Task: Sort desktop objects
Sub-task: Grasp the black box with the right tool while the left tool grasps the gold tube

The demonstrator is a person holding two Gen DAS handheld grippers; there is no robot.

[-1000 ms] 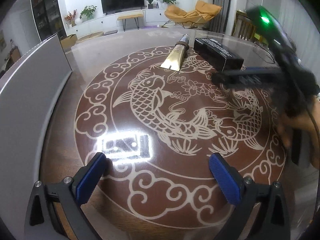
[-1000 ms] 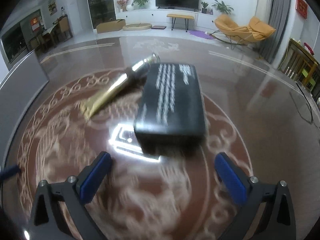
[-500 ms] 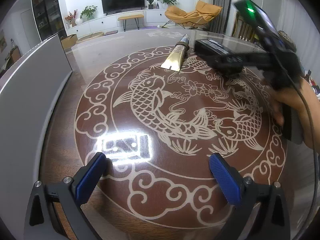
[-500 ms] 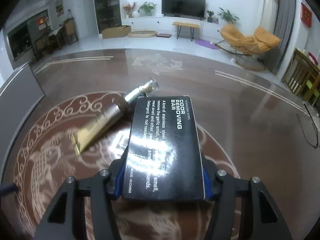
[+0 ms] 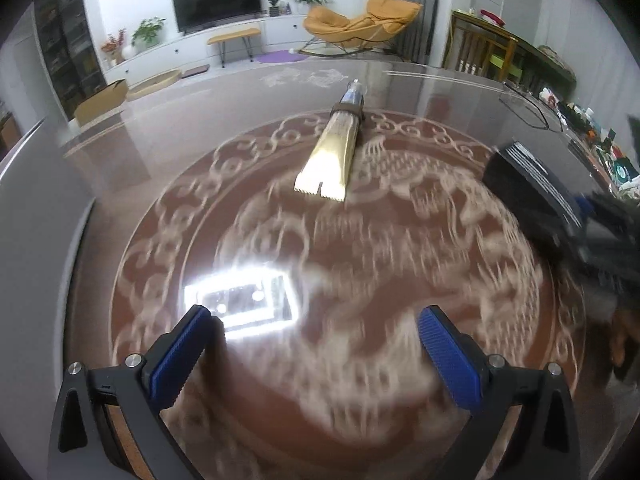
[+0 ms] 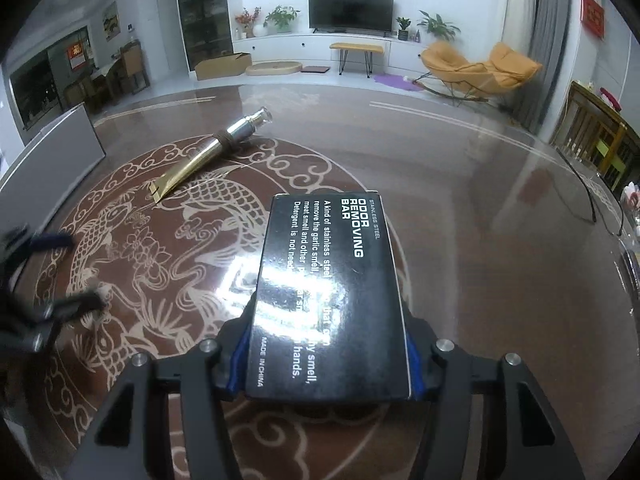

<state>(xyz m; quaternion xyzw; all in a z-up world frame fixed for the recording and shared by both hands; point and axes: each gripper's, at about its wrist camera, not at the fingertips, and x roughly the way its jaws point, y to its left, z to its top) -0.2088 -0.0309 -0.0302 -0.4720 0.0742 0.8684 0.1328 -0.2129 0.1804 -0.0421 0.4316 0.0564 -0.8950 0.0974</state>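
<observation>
My right gripper (image 6: 326, 356) clenches the black box (image 6: 328, 296), held above the counter (image 6: 480, 240); my left gripper (image 5: 316, 348) gapes with nothing between its fingers; the gold tube (image 5: 332, 160) lies on the counter ahead

Beyond the glossy surface (image 6: 500, 248) with its carp pattern, a dark television (image 6: 351, 9) hung over a white cabinet (image 6: 320, 50). Orange lounge chairs (image 6: 480, 70) stood to the right, potted plants (image 6: 282, 16) flanked the screen, and a cardboard box (image 6: 222, 65) sat on the floor.
</observation>
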